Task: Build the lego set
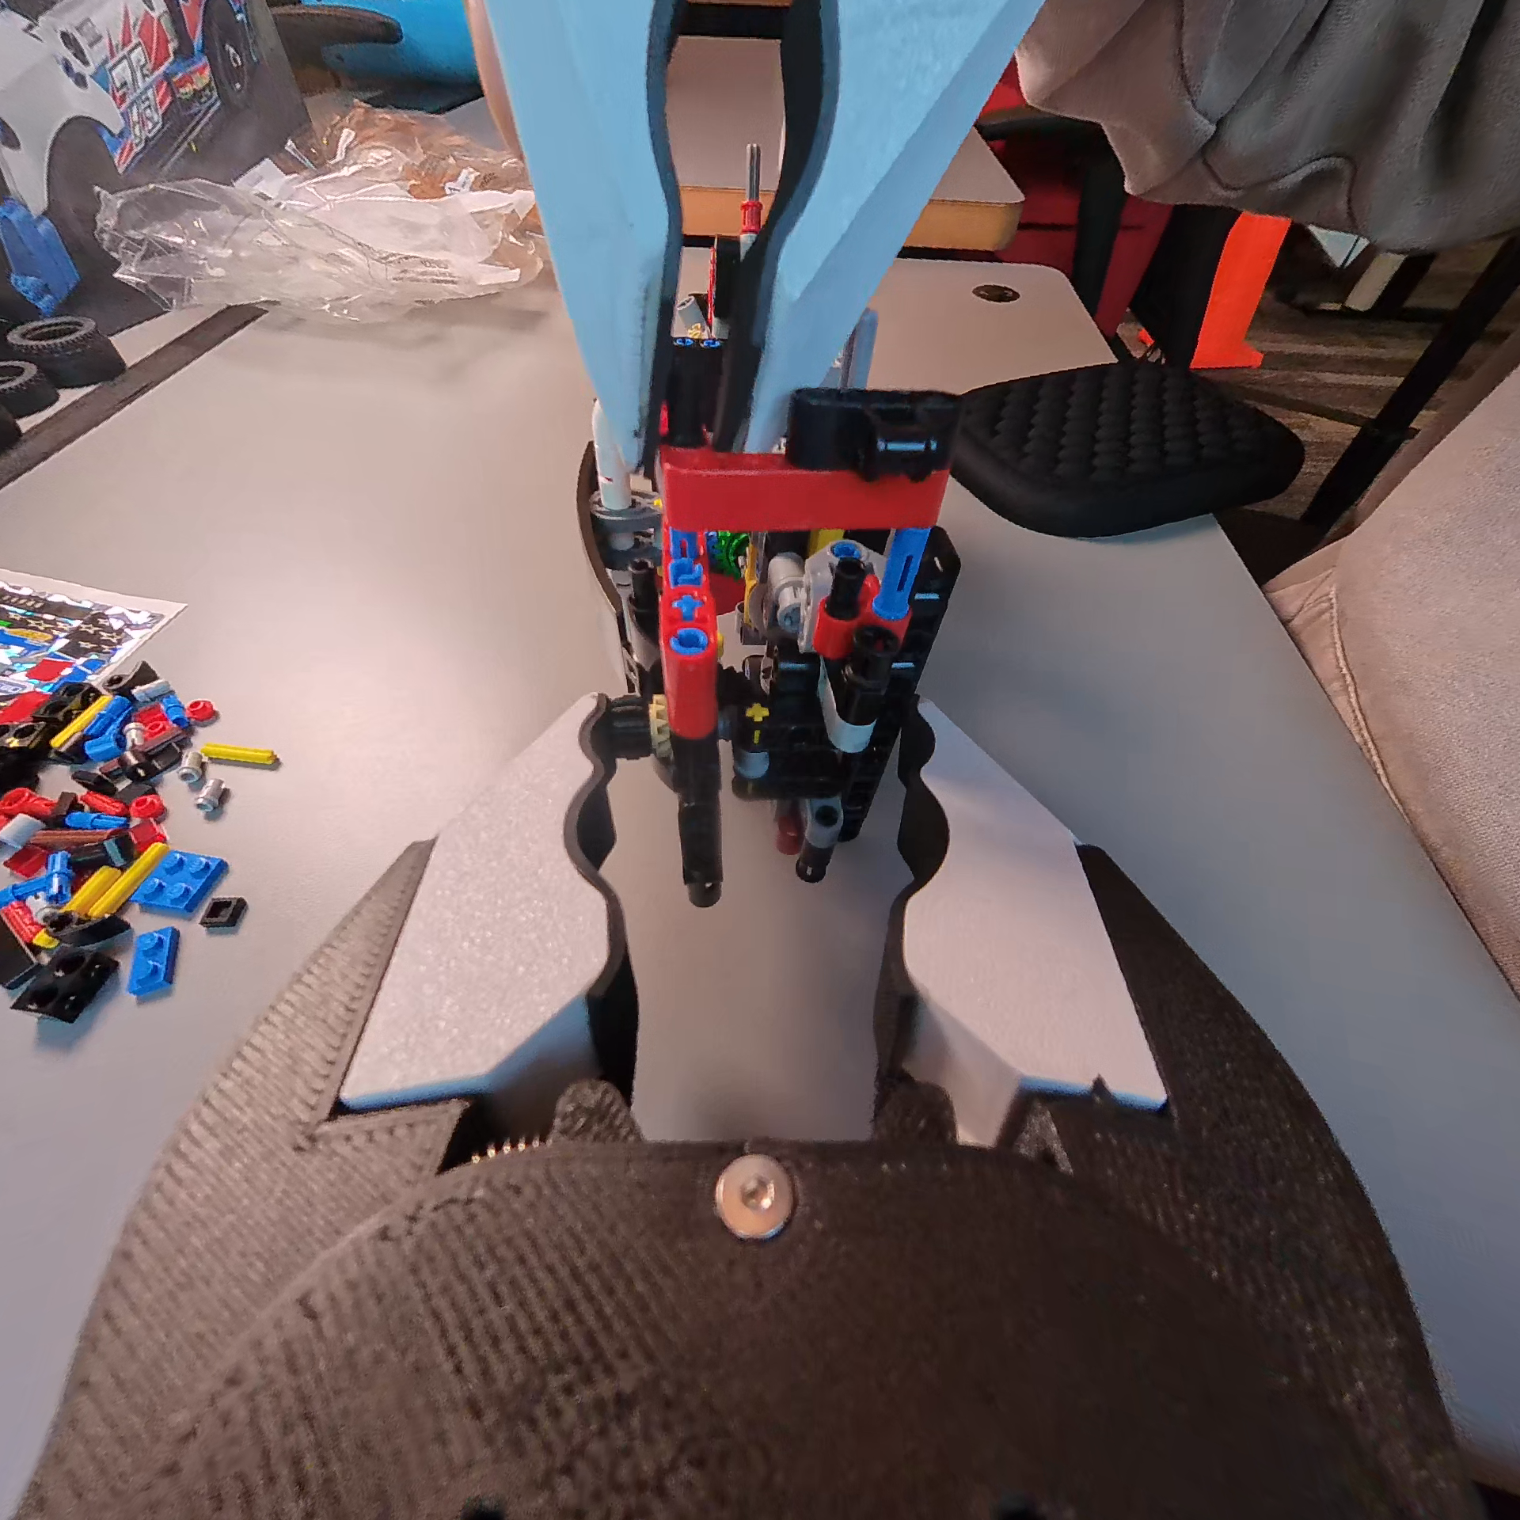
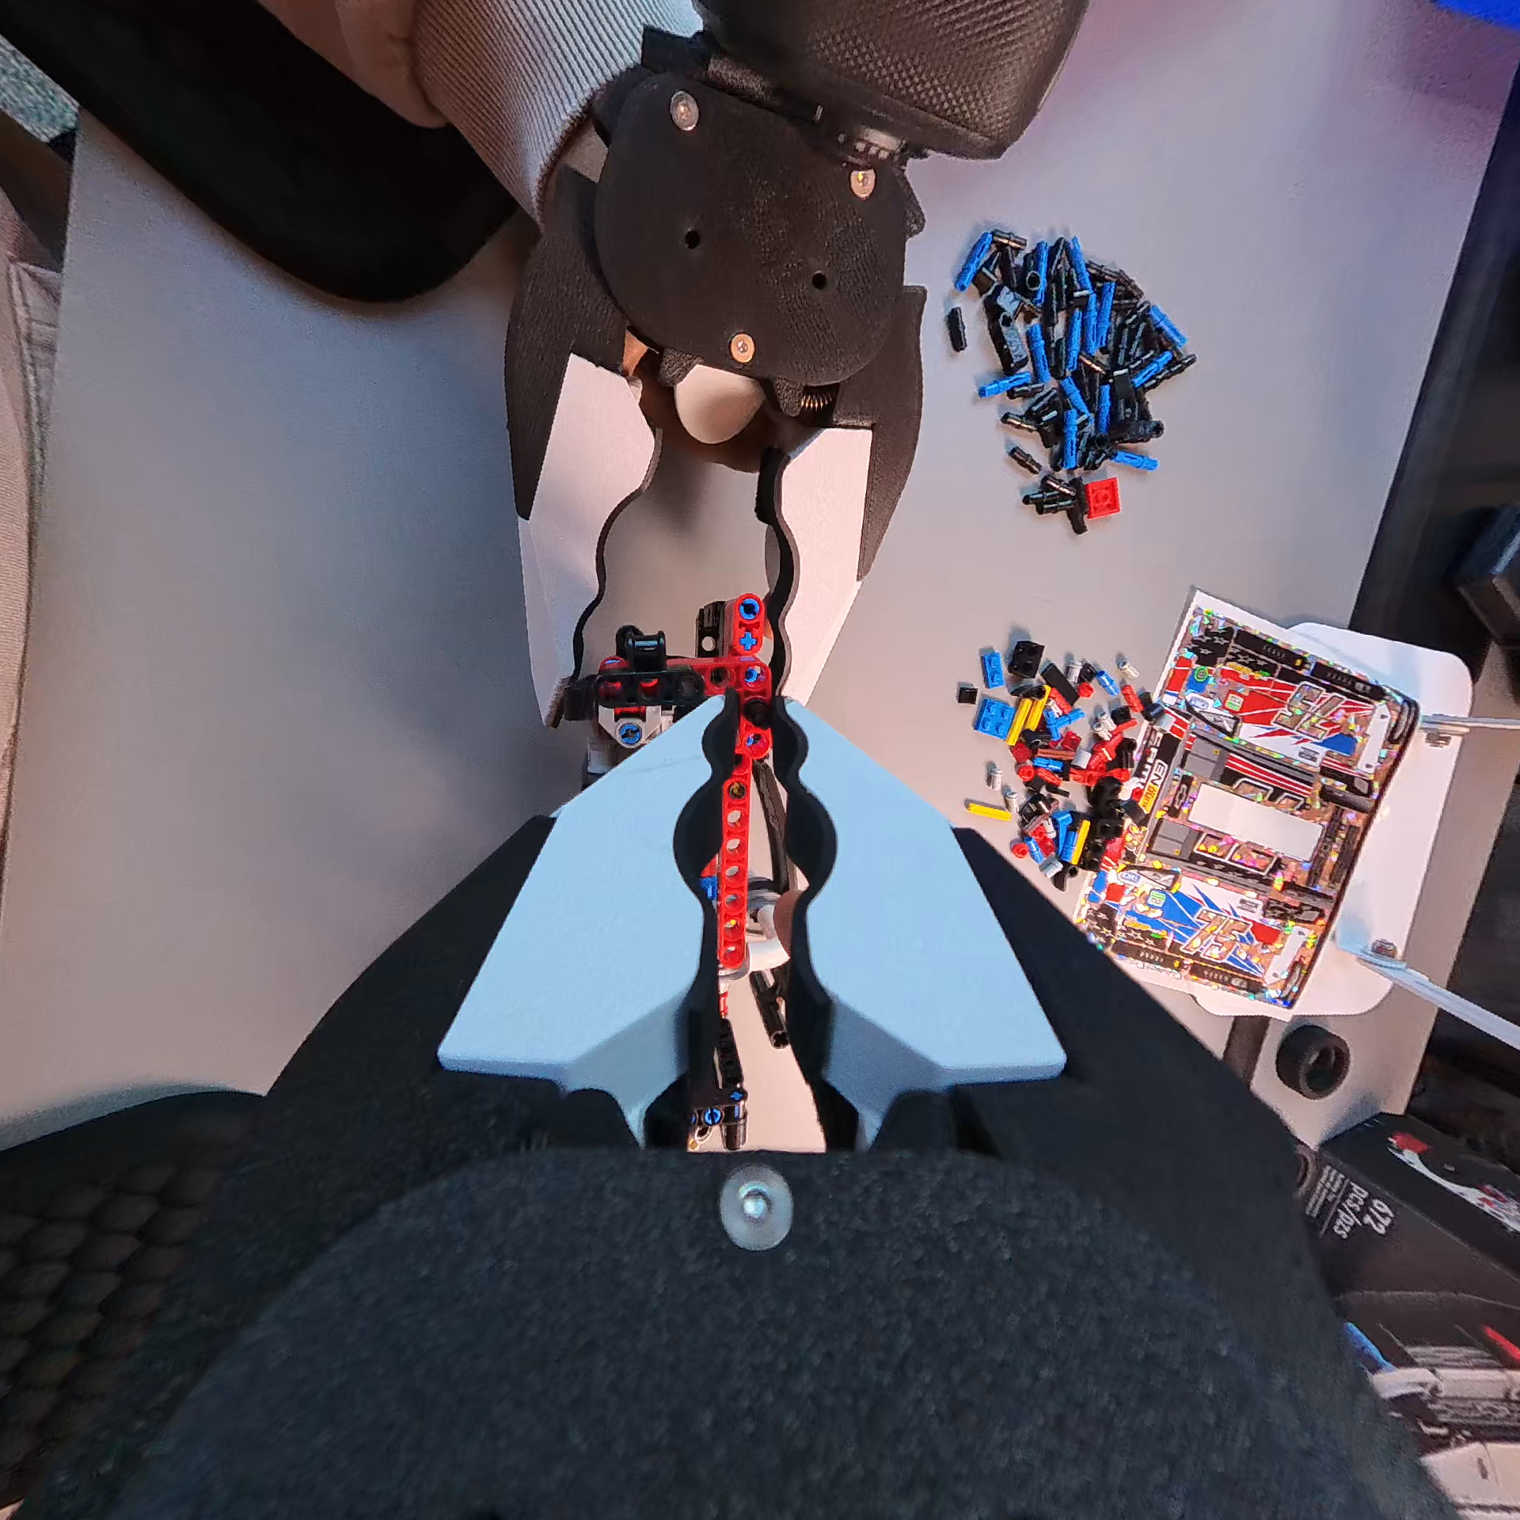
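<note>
A partly built lego assembly [image 1: 790,658] of red and black beams with blue pins, a green gear and grey parts is held above the grey table [image 1: 370,510]. My left gripper [image 1: 757,715] has its grey fingers on both sides of the assembly's near end, touching a black gear and a black beam. My right gripper [image 1: 707,428], with light blue fingers, comes in from the far side. In the right wrist view the right gripper [image 2: 753,707] is shut on the assembly's long red beam [image 2: 732,864], and the left gripper [image 2: 674,683] grips the far end.
A pile of mixed loose pieces [image 1: 90,822] and a sticker sheet [image 1: 66,633] lie at the left. Plastic bags [image 1: 312,238], tyres [image 1: 57,345] and the set's box [image 1: 123,82] are farther back. A pile of blue and black pins [image 2: 1069,345] lies nearby. A black chair seat [image 1: 1127,444] stands off the table's right edge.
</note>
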{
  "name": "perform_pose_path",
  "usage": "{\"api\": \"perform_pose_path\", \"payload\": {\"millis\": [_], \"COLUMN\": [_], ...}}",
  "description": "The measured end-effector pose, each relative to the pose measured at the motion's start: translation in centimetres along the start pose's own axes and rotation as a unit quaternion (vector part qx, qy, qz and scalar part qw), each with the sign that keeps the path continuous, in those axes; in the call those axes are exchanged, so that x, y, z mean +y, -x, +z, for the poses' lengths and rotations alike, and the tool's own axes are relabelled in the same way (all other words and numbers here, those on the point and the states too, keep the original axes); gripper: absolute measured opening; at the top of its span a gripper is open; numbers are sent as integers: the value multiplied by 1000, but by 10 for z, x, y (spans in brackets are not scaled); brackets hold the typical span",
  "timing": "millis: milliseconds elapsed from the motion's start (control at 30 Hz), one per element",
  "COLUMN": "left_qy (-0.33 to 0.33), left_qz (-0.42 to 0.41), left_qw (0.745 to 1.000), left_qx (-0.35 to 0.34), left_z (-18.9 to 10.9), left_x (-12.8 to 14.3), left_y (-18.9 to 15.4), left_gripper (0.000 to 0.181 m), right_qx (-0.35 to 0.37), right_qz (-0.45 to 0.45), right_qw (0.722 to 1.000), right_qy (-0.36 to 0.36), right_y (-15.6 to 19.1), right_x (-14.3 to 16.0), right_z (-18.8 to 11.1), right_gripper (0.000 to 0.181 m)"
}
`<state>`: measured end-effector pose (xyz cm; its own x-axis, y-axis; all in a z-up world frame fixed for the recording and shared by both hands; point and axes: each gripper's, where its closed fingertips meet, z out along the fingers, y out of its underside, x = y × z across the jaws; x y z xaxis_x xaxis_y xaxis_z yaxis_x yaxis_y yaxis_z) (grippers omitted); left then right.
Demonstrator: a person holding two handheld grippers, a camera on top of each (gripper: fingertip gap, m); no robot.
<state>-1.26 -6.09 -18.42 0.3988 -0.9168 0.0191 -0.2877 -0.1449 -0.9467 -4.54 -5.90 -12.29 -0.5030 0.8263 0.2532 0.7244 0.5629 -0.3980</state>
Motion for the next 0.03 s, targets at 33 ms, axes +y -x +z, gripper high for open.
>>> {"api": "perform_pose_path", "payload": {"millis": [33], "left_qy": [0], "left_qz": [1], "left_qw": [1000], "left_qx": [0], "left_z": [0], "left_x": [0], "left_y": [0], "left_gripper": [68], "right_qx": [1], "right_qz": [1], "right_qw": [1000], "right_qy": [1], "right_y": [0], "right_x": [0], "right_z": [0], "right_gripper": [5]}}
